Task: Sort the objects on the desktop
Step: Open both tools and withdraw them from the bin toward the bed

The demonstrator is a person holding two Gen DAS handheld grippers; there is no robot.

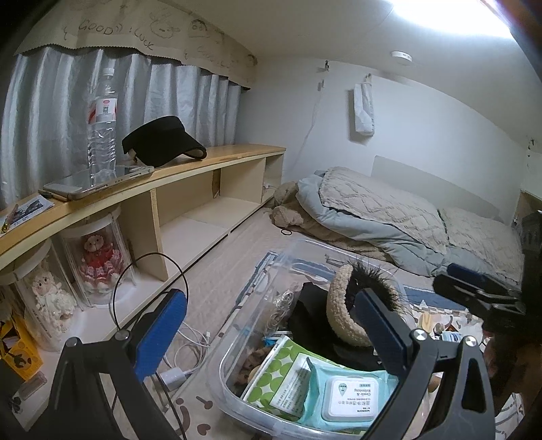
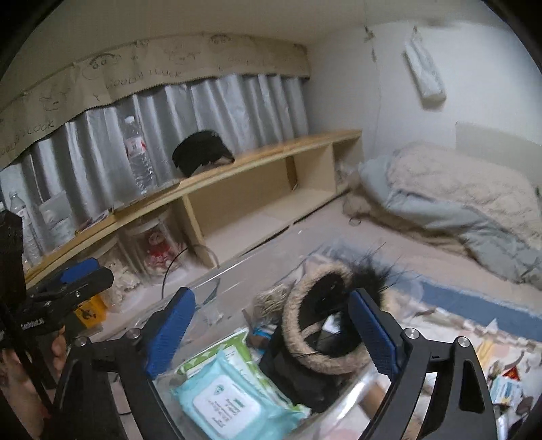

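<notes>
We held both the left gripper (image 1: 271, 325) and right gripper (image 2: 274, 331) released, empty, low in frame over the clear bin (image 1: 237, 325), where sorted wipes (image 1: 349, 396) lay

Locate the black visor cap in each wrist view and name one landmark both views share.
Left wrist: black visor cap upper left of centre, on the wooden shelf top, right of the water bottle.
Right wrist: cap upper left-centre, on that shelf, blurred.
Shared landmark: the "GOOD LUCK" curtain valance.
</notes>
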